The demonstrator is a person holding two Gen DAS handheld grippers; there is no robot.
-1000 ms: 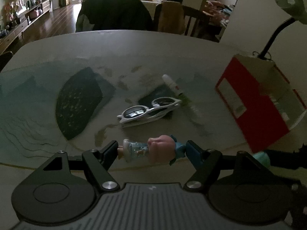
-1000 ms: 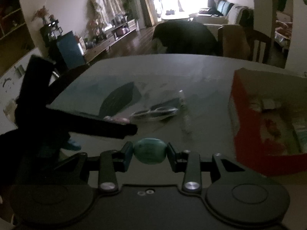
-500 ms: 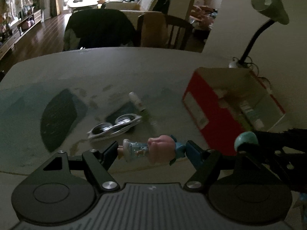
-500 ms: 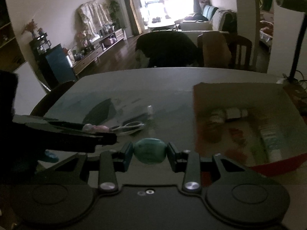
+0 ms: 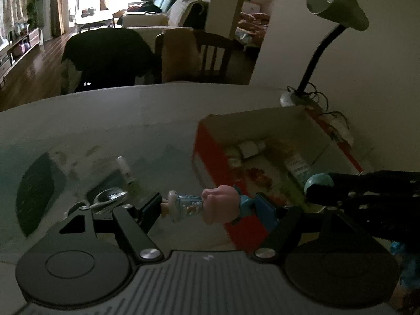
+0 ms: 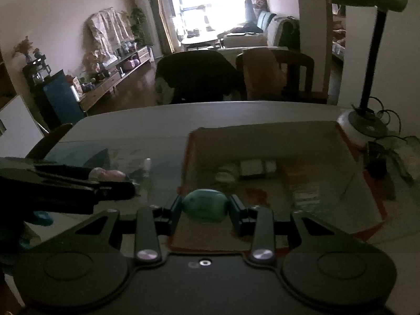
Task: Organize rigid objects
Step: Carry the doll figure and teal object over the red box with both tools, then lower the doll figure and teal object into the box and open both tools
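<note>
Low in the left wrist frame, the left tool [image 5: 207,207] is clenched on a small toy figure [image 5: 203,207], gripped end to end. Its long axis runs across the frame, level with the tool's 2 fingers: the pale feet touch the left finger, and the pink head with its blue cap points toward the right finger. It is carried in the air, above the near left corner of the red box [image 5: 210,155].

At lower centre of the right wrist frame, the right tool [image 6: 205,206] is clenched on a teal egg-shaped stone [image 6: 205,206], its longer axis also across the frame, from finger to finger. It hangs over the near part of the red box's open top.

Judging by this, the step in hand is delivery: both pieces are being brought to the box for dropping in. The next move calls for each tool to come down over a bare patch of the box floor and only then let go, the left one moving further toward the right of its frame so the figure clears the wall.

Further up, the box already holds several small packets and a tube. Left of it on the tabletop [image 5: 105,115] lie a pair of glasses [image 5: 109,197] and a small white bottle [image 5: 124,168]. Beyond the box, at upper right, stands a desk lamp [image 5: 336,8].
</note>
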